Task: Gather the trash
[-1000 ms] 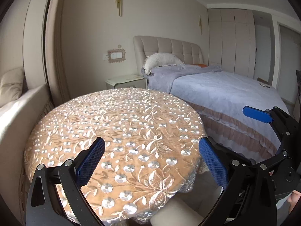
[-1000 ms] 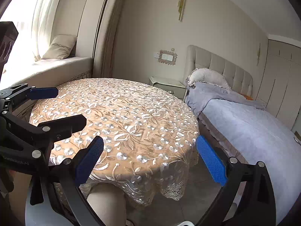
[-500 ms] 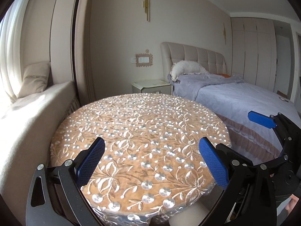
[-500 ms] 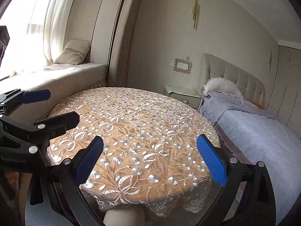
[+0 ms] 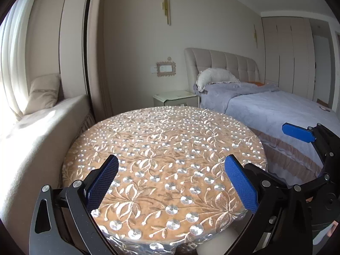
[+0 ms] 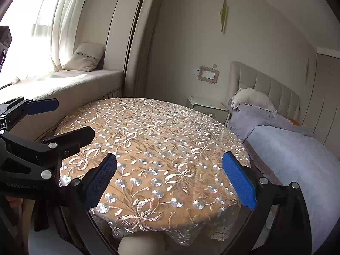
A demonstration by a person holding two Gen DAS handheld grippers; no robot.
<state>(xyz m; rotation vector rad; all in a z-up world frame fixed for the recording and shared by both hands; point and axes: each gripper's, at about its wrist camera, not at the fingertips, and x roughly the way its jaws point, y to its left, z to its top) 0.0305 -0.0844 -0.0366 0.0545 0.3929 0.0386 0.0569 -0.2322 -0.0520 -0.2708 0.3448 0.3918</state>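
Holding my left tongs (image 5: 170, 180) spread over the table (image 5: 163, 140), nothing pinched | my right tongs (image 6: 170, 178) spread beside them, nothing pinched | trash: none I can see | bed (image 5: 282, 110) far right.

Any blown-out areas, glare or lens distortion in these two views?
Right wrist view: the window is blown out to white, and sun patches fall on the window seat. Left wrist view: the curtain is overexposed, and the tablecloth sequins glint. Both views: fisheye bending with dark corners, and sharp focus.
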